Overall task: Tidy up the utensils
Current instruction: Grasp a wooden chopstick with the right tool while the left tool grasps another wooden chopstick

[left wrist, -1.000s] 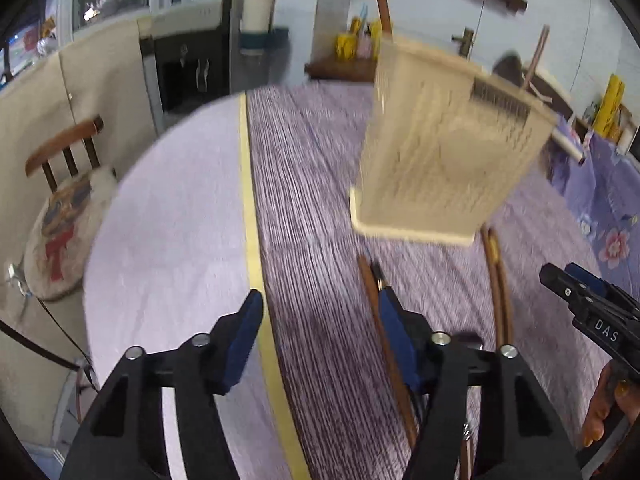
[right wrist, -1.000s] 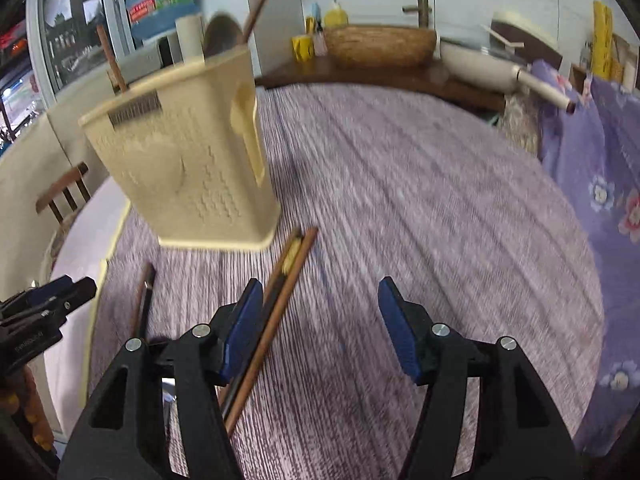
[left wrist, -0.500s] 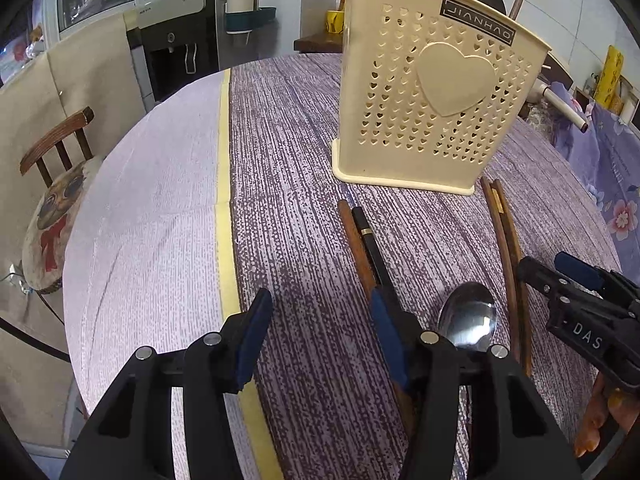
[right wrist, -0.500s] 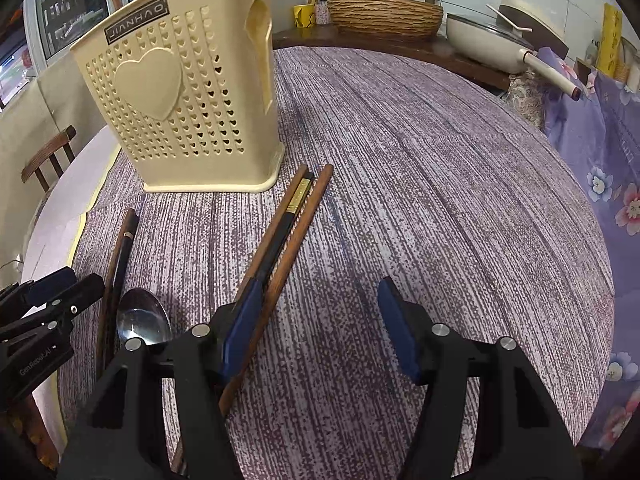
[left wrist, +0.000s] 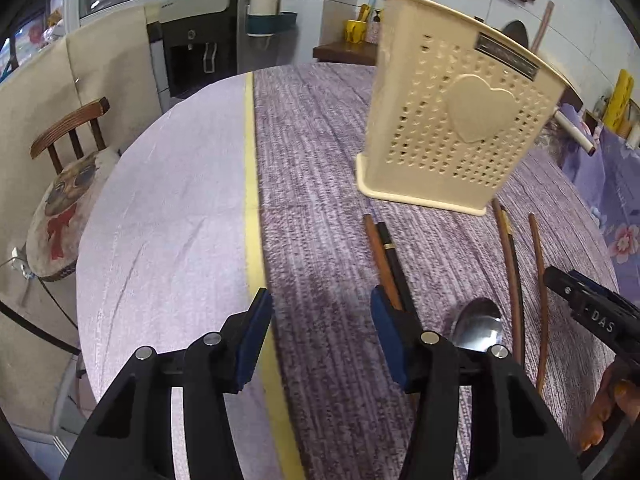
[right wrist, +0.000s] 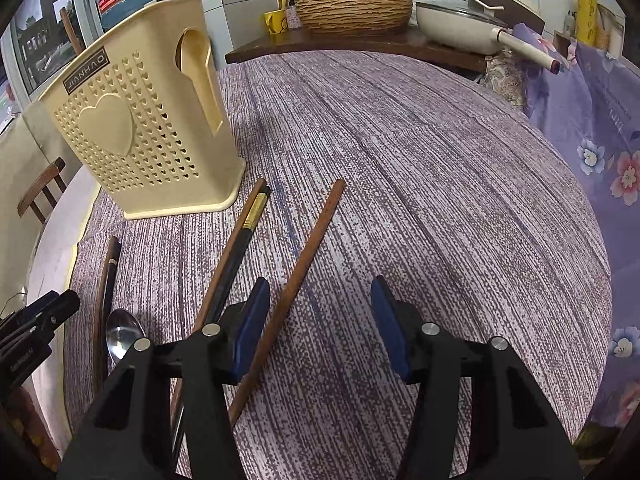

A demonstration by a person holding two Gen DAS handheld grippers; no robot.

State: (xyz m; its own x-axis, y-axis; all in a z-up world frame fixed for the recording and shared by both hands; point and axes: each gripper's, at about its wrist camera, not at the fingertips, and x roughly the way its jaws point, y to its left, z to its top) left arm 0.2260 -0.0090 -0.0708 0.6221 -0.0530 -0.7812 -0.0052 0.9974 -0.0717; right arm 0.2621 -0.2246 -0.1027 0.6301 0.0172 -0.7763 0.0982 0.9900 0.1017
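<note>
Purple striped cloth covers the counter [right wrist: 460, 184], where a cream utensil holder [right wrist: 144, 132] stands beside loose chopsticks [right wrist: 240, 240] and a spoon [left wrist: 478, 328]. Only the right view shows one brown chopstick [right wrist: 308, 248] between the right gripper [right wrist: 320, 320], its jaws spread but just closing. Left gripper [left wrist: 322, 332] gapes, holding nothing.

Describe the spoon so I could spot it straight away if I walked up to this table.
Find the cream utensil holder with the heart on its front, standing on the purple striped tablecloth. In front of it lie several chopsticks, and among them sits the spoon. It is the only shiny metal piece there, with a rounded bowl, whereas its neighbours are thin brown or black sticks.
</note>
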